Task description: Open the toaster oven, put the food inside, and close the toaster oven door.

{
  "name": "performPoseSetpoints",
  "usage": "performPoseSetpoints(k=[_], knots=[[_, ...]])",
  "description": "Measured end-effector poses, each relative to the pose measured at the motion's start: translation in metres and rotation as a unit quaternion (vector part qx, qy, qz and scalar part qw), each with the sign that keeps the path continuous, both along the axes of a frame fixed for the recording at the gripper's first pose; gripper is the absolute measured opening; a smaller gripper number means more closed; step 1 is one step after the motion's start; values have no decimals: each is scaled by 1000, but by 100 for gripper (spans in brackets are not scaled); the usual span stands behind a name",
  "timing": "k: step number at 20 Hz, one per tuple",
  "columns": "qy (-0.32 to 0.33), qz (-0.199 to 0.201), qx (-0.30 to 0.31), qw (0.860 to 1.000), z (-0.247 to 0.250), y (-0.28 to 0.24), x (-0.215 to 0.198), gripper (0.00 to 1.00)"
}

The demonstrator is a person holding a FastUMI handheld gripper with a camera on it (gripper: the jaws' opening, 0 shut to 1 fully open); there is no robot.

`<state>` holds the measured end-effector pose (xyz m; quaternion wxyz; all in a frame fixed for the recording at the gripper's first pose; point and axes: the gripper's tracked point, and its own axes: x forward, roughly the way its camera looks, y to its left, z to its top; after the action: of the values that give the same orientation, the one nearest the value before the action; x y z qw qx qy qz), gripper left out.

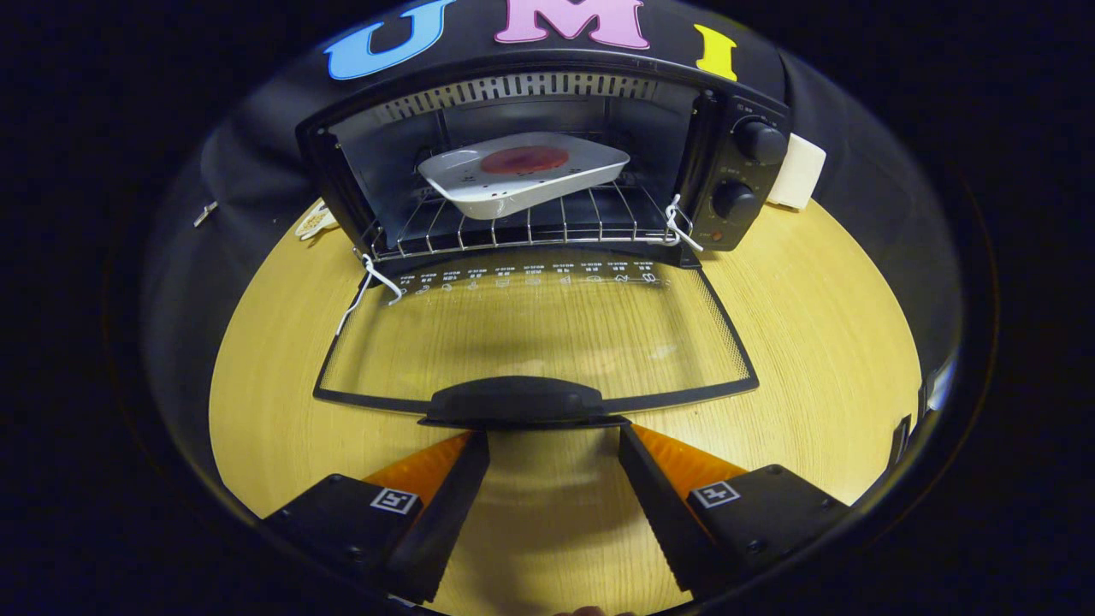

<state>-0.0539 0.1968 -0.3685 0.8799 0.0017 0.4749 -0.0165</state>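
- Gripper view, the scene: the toaster oven stands at the far side of the wooden surface with its glass door dropped fully open, lying nearly flat toward the camera. Inside, a white tray carrying a round reddish piece of food rests on the wire rack, tilted a little (its near corner looks lower than the far one). Two control knobs sit on the oven's right panel.
- Gripper view, the tool: the hand-held gripper has its fingers spread apart, holding nothing. The fingertips sit just under the near edge of the door handle, one at each end of it; whether they touch the handle I cannot tell.
- The step in hand, as I judge it: the food is already in, so closing the door is what remains.
- Doing it well: keep the fingers centred on the handle so the door lifts evenly. Either pinch the handle or push up from beneath it, then follow the door's arc up and toward the oven rather than shoving straight ahead.
- A risk: a straight push could slide the whole oven back. The tray appears well inside the opening, so the door should clear it.
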Motion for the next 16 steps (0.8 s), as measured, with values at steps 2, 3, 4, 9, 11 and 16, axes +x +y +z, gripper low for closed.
performPoseSetpoints(k=[2,3,4,9,11,16], knots=[[-1,5,-2,1000,-1,1,0,99],[0,6,-1,1000,-2,1,0,99],[1,10,0,1000,-1,2,1,99],[-10,24,14,1000,12,1,-2,99],[-20,32,13,999,21,1,-3,100],[-40,26,35,998,50,3,-4,100]])
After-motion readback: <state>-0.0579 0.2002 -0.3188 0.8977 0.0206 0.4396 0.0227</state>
